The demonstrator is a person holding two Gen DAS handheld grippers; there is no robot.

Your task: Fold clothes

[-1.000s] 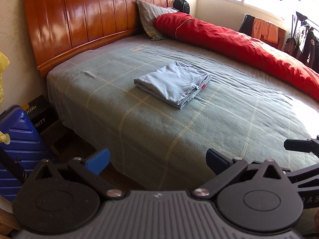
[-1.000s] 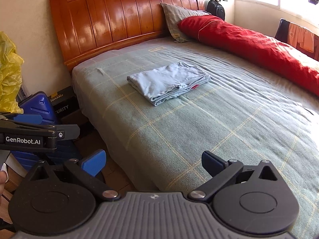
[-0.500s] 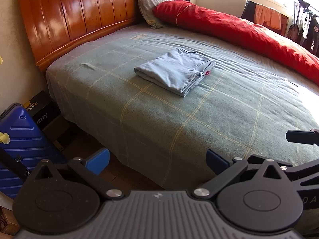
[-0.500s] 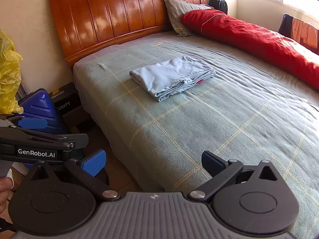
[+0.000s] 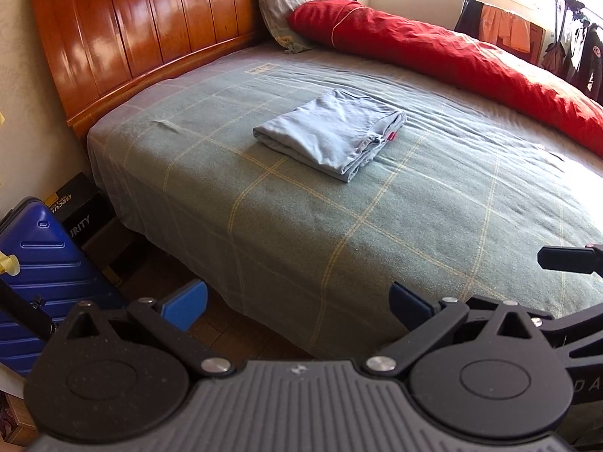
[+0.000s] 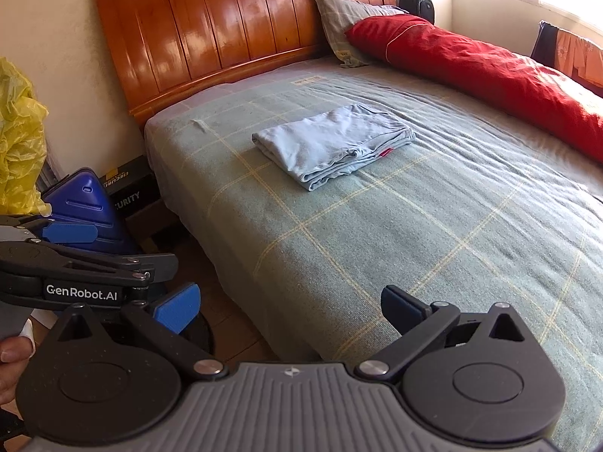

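Note:
A light blue garment (image 5: pixel 331 133) (image 6: pixel 333 143) lies folded into a neat rectangle on the green checked bedspread (image 5: pixel 377 226) (image 6: pixel 433 226), with a small red tag at its near right edge. My left gripper (image 5: pixel 297 303) is held back from the bed's near edge, open and holding nothing. My right gripper (image 6: pixel 290 307) also stands open and empty, well short of the garment. The left gripper (image 6: pixel 71 231) shows from the side at the left of the right wrist view.
A wooden headboard (image 5: pixel 150 30) stands at the back, with a grey pillow (image 5: pixel 282 3) and a red duvet (image 5: pixel 452 52) along the far side. A blue suitcase (image 5: pixel 41 263), a black box (image 6: pixel 132 192) and a yellow bag (image 6: pixel 19 143) sit on the floor at the left.
Both grippers have tilted slightly, so the bed and folded garment sit a little differently in view. The garment itself has not moved, and both grippers stay open.

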